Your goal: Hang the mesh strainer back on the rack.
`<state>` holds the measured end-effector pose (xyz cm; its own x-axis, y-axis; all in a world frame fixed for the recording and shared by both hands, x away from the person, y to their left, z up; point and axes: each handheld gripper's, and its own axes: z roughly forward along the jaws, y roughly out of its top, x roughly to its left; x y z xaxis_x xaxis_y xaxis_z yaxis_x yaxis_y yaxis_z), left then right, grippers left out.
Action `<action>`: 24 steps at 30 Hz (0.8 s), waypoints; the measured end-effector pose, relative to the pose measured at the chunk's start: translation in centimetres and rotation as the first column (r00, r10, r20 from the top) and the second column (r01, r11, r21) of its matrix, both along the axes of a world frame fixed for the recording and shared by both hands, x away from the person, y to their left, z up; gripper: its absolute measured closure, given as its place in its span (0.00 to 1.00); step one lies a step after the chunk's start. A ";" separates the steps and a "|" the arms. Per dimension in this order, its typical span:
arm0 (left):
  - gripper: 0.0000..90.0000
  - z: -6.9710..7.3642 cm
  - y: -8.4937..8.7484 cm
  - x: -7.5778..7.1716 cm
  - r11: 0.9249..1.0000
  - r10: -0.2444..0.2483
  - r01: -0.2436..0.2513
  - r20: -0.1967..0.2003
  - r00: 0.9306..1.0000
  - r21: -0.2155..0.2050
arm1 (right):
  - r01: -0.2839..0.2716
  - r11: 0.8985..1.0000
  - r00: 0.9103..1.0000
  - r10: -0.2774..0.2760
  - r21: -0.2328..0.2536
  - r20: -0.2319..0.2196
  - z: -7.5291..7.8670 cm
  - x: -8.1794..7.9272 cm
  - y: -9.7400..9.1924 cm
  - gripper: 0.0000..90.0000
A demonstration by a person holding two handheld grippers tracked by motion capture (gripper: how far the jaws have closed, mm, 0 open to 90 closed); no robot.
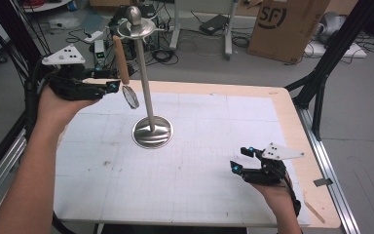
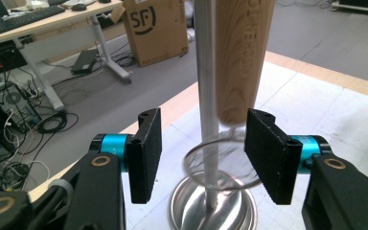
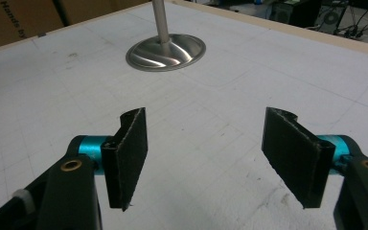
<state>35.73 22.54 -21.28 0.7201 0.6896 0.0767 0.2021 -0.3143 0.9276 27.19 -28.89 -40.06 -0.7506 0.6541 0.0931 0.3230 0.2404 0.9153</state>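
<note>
Left gripper [image 1: 111, 87]: jaws apart, flanking wooden handle [image 1: 121, 58] of strainer [image 1: 130, 96] hung on steel stand [image 1: 146, 78], at 11 o'clock on table [image 1: 185, 195]. Advice: withdraw level, avoid nudging handle. Right gripper [image 1: 241, 158]: jaws apart, empty, 4 o'clock.

Wood-handled strainer [image 1: 125, 73] hangs (tilted) from stand [image 1: 147, 83].

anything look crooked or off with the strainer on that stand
Slightly: the wooden-handled wire strainer hangs from the tall steel stand's top ring at a tilt, not parallel to the pole. The left claw is open around its lower handle.
</note>
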 end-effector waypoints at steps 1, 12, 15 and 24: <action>0.52 -0.1 0.2 -0.1 1.000 -0.004 0.004 0.002 1.000 -0.008 | 0.000 1.000 1.000 0.000 -0.003 0.002 0.0 0.0 0.0 0.35; 0.43 -0.9 0.9 -2.2 0.997 -0.056 0.057 0.022 0.998 -0.049 | -0.002 1.000 1.000 0.002 -0.005 -0.005 -0.1 0.0 0.2 0.35; 0.41 -1.2 0.7 -2.8 0.996 -0.073 0.074 0.025 0.997 -0.054 | -0.001 1.000 1.000 0.001 -0.006 -0.002 -0.1 0.0 0.2 0.36; 0.34 -2.5 0.1 -4.3 0.989 -0.137 0.138 0.033 0.990 -0.054 | -0.001 1.000 1.000 0.001 -0.003 -0.001 0.0 0.0 0.1 0.35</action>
<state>31.48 22.62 -23.83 0.8064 0.5881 0.0626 0.1336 -0.2843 0.9494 27.16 -28.77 -40.07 -0.7512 0.6537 0.0918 0.3234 0.2432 0.9145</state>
